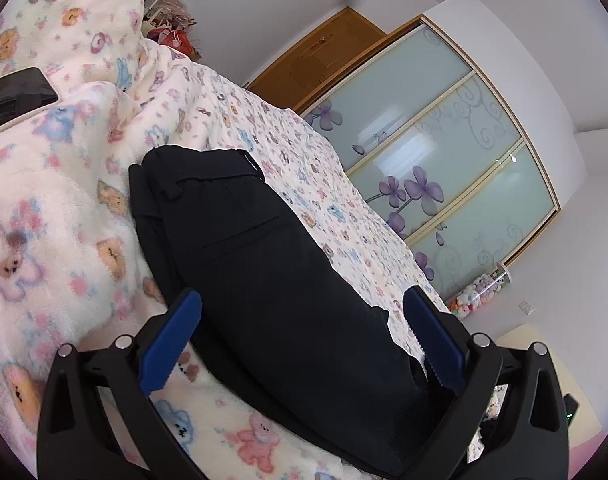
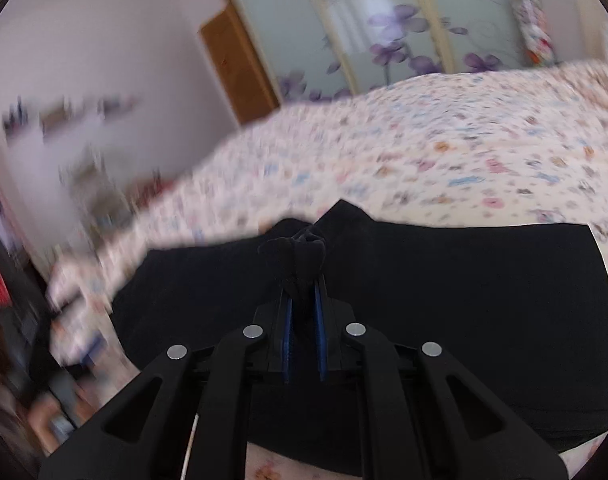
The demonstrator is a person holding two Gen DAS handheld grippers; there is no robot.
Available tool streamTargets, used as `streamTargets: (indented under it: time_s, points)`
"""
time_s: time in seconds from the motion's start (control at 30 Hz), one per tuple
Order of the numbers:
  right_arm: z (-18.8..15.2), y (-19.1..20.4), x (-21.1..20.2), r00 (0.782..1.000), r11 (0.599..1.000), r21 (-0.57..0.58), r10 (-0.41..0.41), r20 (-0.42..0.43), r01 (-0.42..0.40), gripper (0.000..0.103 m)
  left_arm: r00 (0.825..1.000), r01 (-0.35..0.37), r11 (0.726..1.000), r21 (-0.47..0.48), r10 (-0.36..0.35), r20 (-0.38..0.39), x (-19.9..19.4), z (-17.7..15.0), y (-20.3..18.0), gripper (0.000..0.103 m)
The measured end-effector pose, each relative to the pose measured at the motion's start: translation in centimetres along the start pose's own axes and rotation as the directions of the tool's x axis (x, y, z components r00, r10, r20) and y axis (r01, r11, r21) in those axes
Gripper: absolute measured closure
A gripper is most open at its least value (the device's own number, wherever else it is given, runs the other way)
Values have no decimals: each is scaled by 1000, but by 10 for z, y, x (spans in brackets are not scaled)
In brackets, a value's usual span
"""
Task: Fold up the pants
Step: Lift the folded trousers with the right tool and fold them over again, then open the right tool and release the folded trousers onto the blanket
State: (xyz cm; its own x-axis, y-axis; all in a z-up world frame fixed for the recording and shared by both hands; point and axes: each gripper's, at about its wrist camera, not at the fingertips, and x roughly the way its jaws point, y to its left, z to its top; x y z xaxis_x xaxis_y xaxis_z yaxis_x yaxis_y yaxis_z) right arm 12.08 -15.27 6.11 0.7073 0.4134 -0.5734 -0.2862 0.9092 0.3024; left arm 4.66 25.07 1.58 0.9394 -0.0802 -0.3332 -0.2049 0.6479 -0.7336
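Observation:
Black pants (image 1: 271,272) lie folded lengthwise on a bed with a bear-print blanket (image 1: 55,216), waistband and back pocket at the far end. My left gripper (image 1: 304,304) is open, its blue pads on either side of the pants just above them, holding nothing. In the right wrist view, my right gripper (image 2: 303,280) is shut on a bunched edge of the black pants (image 2: 464,300) and holds it above the spread fabric. That view is motion-blurred.
A dark tablet or phone (image 1: 15,96) lies on the raised blanket at the left. Sliding wardrobe doors with purple flowers (image 1: 444,168) stand beyond the bed, beside a wooden door (image 1: 328,56). Plush toys (image 1: 476,292) sit on the floor.

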Motion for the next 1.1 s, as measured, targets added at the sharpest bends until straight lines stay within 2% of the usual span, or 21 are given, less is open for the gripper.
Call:
streamTargets:
  time_s: [0.03,0.1,0.13,0.17,0.2,0.23,0.27,0.33,0.43,0.57,0.63,0.67,0.7,0.73,0.8,0.9,0.93,0.97,1.0,1.03,1.1]
  points:
    - [-6,11,14,996,997,-62,-43,-72,39,92,1000,0,1000,1,0,-4,1,0,0,2]
    - [-24,23,35,971,979,-179,-136,-196,101,92,1000,1,1000,-1,-1,-21,4,0,0,2]
    - [-29,23,37,968,974,-197,-149,-204,108,89,1000,1,1000,-4,-2,-27,5,-1,1,2]
    - [-33,22,34,968,973,-207,-148,-204,105,76,1000,3,1000,-6,-3,-31,5,0,1,2]
    - [-35,21,28,971,980,-189,-103,-217,62,68,999,3,1000,-5,-3,-33,6,0,1,2]
    - [-35,18,22,971,989,-149,-44,-235,9,52,999,5,1000,-6,-5,-33,6,0,2,2]
    - [-37,18,16,972,993,-118,2,-236,-30,50,999,4,1000,-8,-4,-32,5,0,2,2]
    - [-35,18,1,980,991,-110,55,-192,-77,50,999,4,1000,-16,-4,-36,6,0,3,2]
    - [-33,22,-11,992,986,-160,35,-124,-54,50,999,9,999,-35,-11,-44,8,1,4,2]
    - [-28,22,0,994,993,-103,47,-99,-57,50,999,12,999,-41,-14,-48,8,-1,4,2]
    - [-29,24,16,990,995,-80,44,-134,-55,47,999,15,999,-44,-17,-48,8,-1,4,2]
    - [-28,26,32,981,996,-68,48,-189,-62,41,999,15,999,-45,-17,-49,8,-1,5,2]
    - [-35,26,50,960,996,-66,40,-278,-61,41,998,14,999,-45,-17,-53,9,-1,5,2]
    - [-39,28,57,954,994,-102,11,-301,-43,41,998,14,999,-45,-16,-56,9,-1,5,2]
    - [-36,35,51,957,989,-147,-12,-288,-32,41,998,16,999,-47,-19,-64,11,0,6,2]
    - [-28,32,36,974,994,-80,59,-216,-78,41,998,24,998,-61,-28,-63,12,3,10,2]
    - [-27,31,36,974,994,-56,82,-212,-96,37,997,29,997,-69,-33,-63,12,3,11,2]
    - [-29,31,42,968,994,-48,88,-236,-102,27,997,34,997,-75,-39,-64,12,3,11,2]
    - [-34,32,53,954,994,-66,67,-294,-90,26,997,45,996,-83,-51,-66,12,4,13,2]
    - [-37,36,56,951,991,-111,32,-309,-69,26,995,61,994,-92,-68,-69,12,5,14,2]
    - [-34,39,45,956,989,-123,42,-289,-81,26,992,91,989,-113,-99,-73,10,7,18,2]
